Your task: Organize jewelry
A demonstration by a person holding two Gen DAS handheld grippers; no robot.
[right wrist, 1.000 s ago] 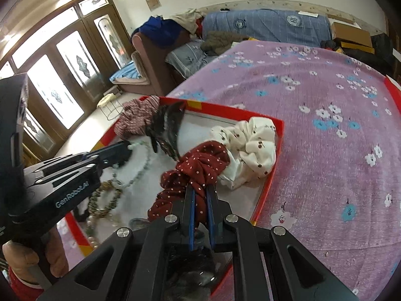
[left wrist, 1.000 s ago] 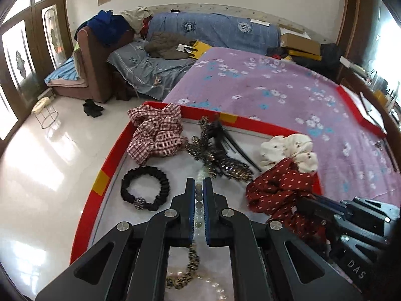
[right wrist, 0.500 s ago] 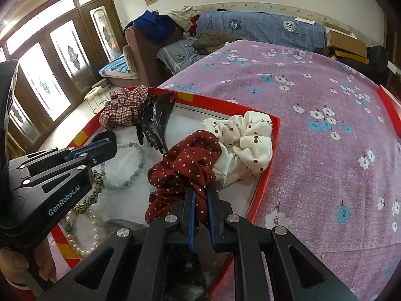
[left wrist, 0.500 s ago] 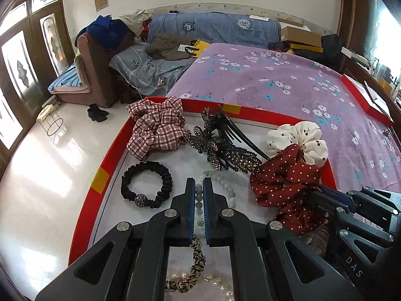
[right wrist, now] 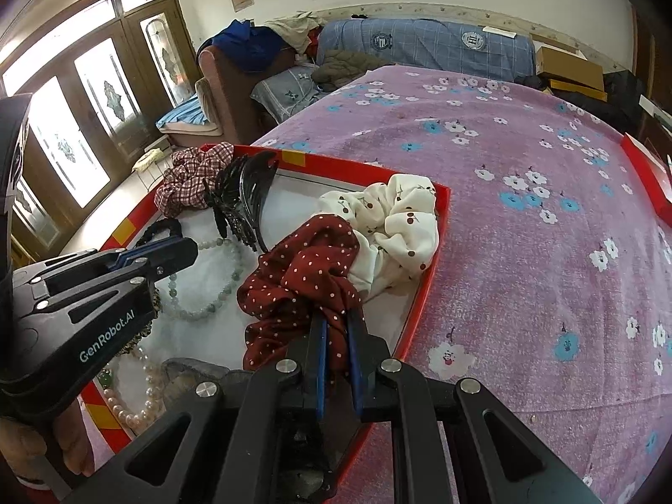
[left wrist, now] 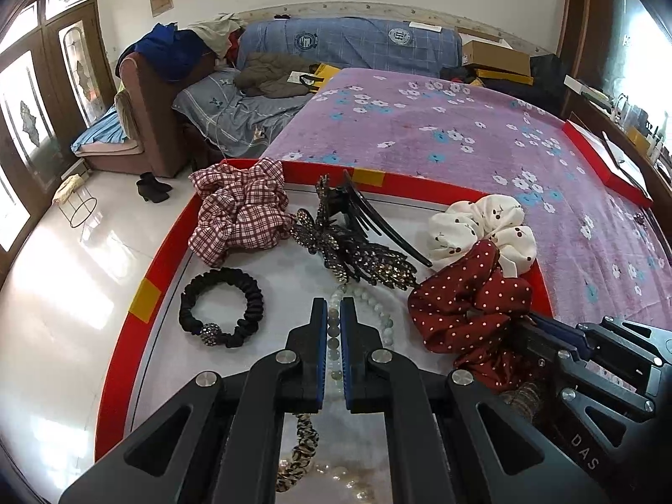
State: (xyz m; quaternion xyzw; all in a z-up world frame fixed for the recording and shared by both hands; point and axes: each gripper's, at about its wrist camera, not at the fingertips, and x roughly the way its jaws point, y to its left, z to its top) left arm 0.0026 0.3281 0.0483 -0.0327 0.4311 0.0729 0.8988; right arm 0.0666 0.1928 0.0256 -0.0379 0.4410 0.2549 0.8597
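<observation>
Left gripper (left wrist: 334, 315) clamped on pale green bead necklace (left wrist: 380, 315); its strand runs along the fingers, away from camera. Right gripper (right wrist: 338, 323) pinching dark red dotted scrunchie (right wrist: 302, 273), which lies in red tray (right wrist: 424, 290), beside cream scrunchie (right wrist: 395, 227).

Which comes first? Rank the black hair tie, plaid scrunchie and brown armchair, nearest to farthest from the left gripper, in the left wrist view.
1. Black hair tie: in the tray, just left of the left gripper.
2. Plaid scrunchie: tray's far left corner.
3. Brown armchair: across the floor, far left.
</observation>
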